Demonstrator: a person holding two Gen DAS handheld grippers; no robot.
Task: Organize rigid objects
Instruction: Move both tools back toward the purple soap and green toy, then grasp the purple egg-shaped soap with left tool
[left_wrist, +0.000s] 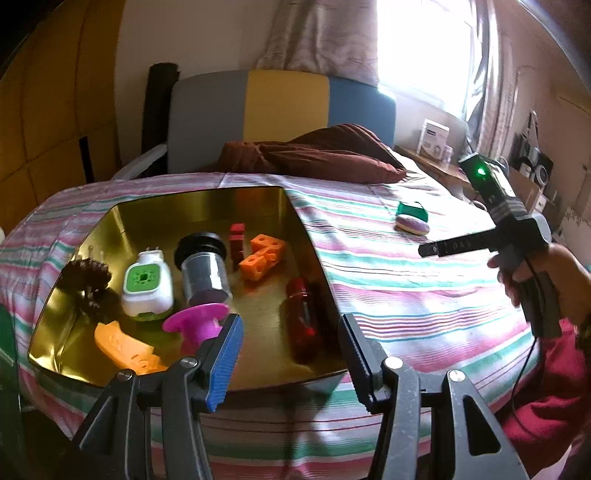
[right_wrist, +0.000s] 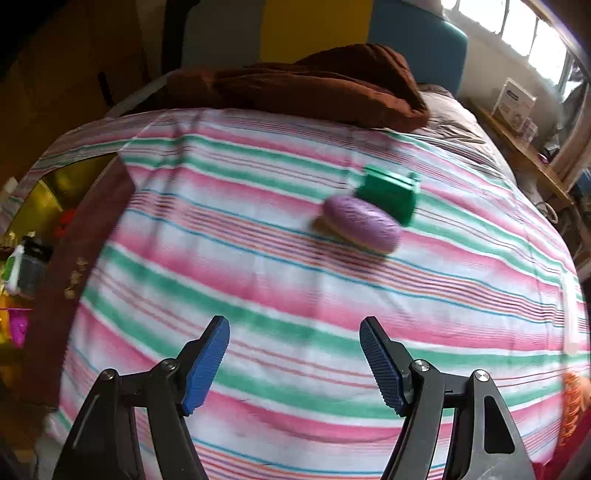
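Hovering nearest the lens, the left hand-held gripper (left_wrist: 291, 332) has its jaws spread wide over the near rim of the gold tray (left_wrist: 207, 192) and pinches nothing. The magenta spool (left_wrist: 195, 323) sits just beside its left pad, apparently lying in the tray rather than held.

Inside the tray, from near to far, lie an orange flat piece (left_wrist: 125, 347), a dark red bottle (left_wrist: 303, 317) on its side, a white and green device (left_wrist: 147, 288), a pine cone (left_wrist: 90, 280), a clear jar with a black lid (left_wrist: 203, 269), an orange cheese-like block (left_wrist: 260, 256) and a small red block (left_wrist: 236, 240). Most of the sorting therefore looks done.

The right hand-held gripper (right_wrist: 293, 354) also has its jaws apart and empty, poised above the striped bedspread (right_wrist: 258, 295) and aimed toward the two things left outside the tray. These are a purple donut-shaped toy (right_wrist: 362, 223), lying flat on the bedspread, and a green block (right_wrist: 389, 195) touching it just behind. Both rest well apart from the tray, on its right. The right wrist view is blurred, so their finer detail cannot be made out.

By my judgement, what remains is to collect those two pieces and set them into the tray; the donut toy is the nearer and likelier next target.

Beyond them a brown pillow (left_wrist: 314, 155) lies at the head of the bed.
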